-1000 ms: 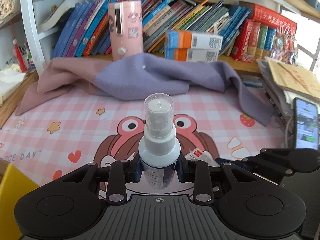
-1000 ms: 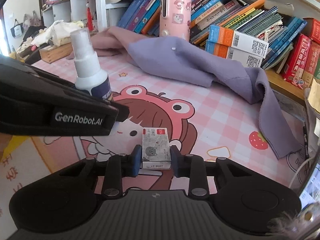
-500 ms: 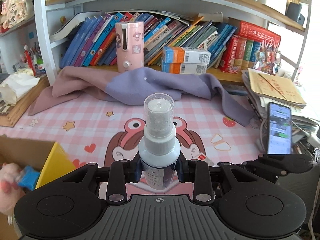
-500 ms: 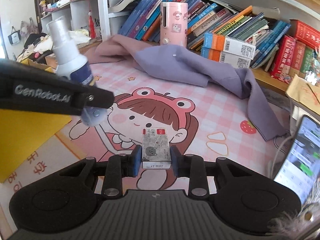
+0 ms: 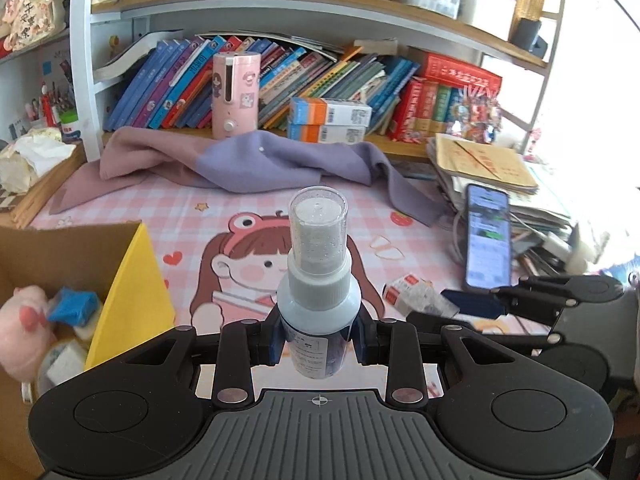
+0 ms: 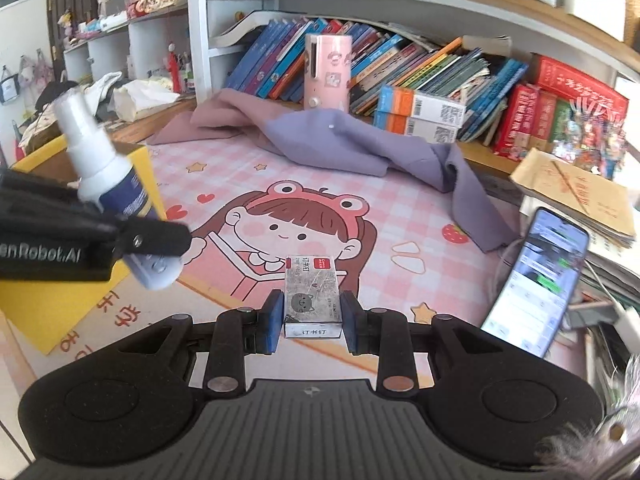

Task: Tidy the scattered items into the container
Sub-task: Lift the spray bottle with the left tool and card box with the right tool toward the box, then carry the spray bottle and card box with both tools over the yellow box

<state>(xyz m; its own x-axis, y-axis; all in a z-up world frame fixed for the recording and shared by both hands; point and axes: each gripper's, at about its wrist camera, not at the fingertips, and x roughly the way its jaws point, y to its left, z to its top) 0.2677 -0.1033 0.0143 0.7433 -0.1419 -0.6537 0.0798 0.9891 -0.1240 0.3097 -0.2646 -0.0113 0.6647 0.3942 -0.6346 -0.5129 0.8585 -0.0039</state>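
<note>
**Fig.: Both grippers loaded, carrying toward the box**

Since the earlier frames both views have pulled back and up from the mat: more shelf shows now, and the cardboard box [image 5: 80, 248], barely in view a sec ago, fills the left-wrist view's lower left.

Left gripper [image 5: 318, 346]: jaws part closed, pads pressed on the body of the spray bottle [image 5: 318, 280], held upright w/ its clear cap on. Right gripper [image 6: 312, 320]: jaws nearly shut, clamped on the sides of the staple box [image 6: 312, 292], held clear of the pink mat [image 6: 400, 208].

Step in hand: transport, i.e. items lifted but not yet dropped. Rel. to the box, the bottle is just right of its yellow flap [image 5: 128, 292] and not yet over the opening; the staple box is further right, w/ the left gripper between it and the box. Next move prob. calls for swinging the bottle left over the opening, then releasing; the right gripper should wait or follow so the two don't collide at the box.

Hard to see: box floor mostly cut off at frame edge; inside, only a pink plush [image 5: 24, 320] and a blue item [image 5: 74, 306] are clear. Bottle label unreadable. Person's hands out of view.
</note>
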